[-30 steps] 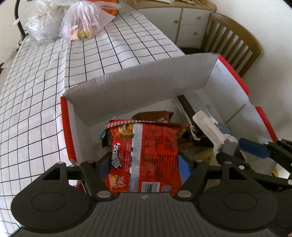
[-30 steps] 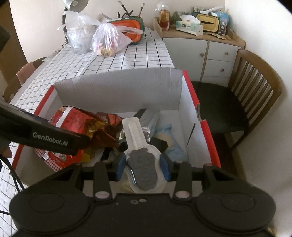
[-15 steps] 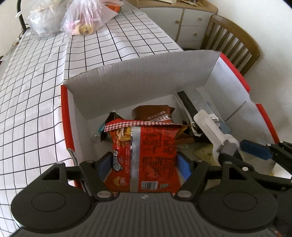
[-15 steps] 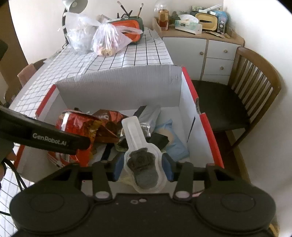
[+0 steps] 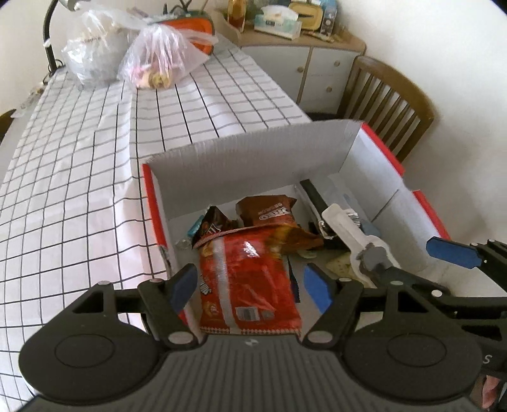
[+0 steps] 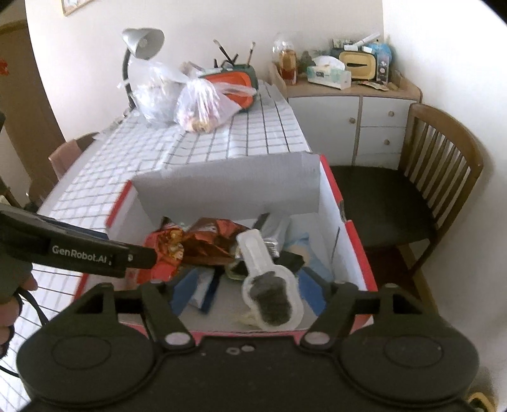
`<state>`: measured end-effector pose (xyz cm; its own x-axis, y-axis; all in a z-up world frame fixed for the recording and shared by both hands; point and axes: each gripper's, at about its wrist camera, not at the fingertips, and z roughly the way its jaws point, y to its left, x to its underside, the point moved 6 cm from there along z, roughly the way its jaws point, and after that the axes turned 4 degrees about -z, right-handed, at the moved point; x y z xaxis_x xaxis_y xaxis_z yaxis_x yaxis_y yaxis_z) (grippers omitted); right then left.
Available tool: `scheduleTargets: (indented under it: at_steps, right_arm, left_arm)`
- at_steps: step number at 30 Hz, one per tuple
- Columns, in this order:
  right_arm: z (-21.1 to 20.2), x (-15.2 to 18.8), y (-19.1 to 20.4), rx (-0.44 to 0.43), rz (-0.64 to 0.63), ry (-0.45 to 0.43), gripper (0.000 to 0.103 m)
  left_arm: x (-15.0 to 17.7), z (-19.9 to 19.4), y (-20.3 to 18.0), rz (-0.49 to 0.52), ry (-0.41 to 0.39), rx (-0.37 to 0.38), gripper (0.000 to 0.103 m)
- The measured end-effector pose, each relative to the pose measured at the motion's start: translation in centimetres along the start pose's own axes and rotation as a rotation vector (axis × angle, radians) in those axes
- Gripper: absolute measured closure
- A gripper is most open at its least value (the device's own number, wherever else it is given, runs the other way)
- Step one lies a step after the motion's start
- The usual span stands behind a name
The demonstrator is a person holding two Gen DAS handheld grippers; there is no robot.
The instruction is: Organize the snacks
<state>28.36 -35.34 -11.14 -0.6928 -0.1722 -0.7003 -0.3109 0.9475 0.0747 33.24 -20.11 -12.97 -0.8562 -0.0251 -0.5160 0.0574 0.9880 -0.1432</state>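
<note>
A red and white cardboard box (image 5: 421,202) stands on the checked tablecloth and holds several snack packets. A red chip bag (image 5: 247,279) lies in its near left part, with a brown Oreo bag (image 5: 269,210) behind it. My left gripper (image 5: 250,285) is open above the red bag, its pads apart from the bag's sides. My right gripper (image 6: 250,294) is open over the box's near edge. A clear packet with dark snacks (image 6: 269,294) lies loose between its pads; it also shows in the left wrist view (image 5: 358,244). The box shows in the right wrist view (image 6: 355,241).
Two tied plastic bags (image 5: 155,57) and an orange-lidded container (image 5: 196,27) sit at the table's far end by a desk lamp (image 6: 139,44). A wooden chair (image 6: 437,177) stands right of the box. A cluttered cabinet (image 6: 348,104) lines the back wall.
Both grippers opened and drew back and up from the box. The red chip bag and the clear packet were let go and now lie in the box.
</note>
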Motion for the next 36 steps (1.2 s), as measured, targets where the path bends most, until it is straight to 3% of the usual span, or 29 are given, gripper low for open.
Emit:
scheduleTargets:
  at_steps: [10,20,33,36]
  right_arm:
    - [-4.9,-0.7,1.7,-0.041,0.008,-0.121,0.013]
    - [-7.7,-0.2,2.1,-0.022,0.028,-0.174,0.0]
    - [-10.9,1.5,2.4,-0.031,0.07,-0.235,0.0]
    - [-11.5,1.7,2.6,-0.019,0.07,-0.259,0.0]
  left_arm:
    - [0.9,-5.5,0.3,0.03,-0.113,0.04,0.029]
    - [2.3,-9.7,0.9,0.044,-0.187,0.071,0.024]
    - [4.0,-12.2,0.9,0.022,-0.232,0.112,0.016]
    - [4.4,-12.5,0.7,0.018,-0.237,0.134,0.005]
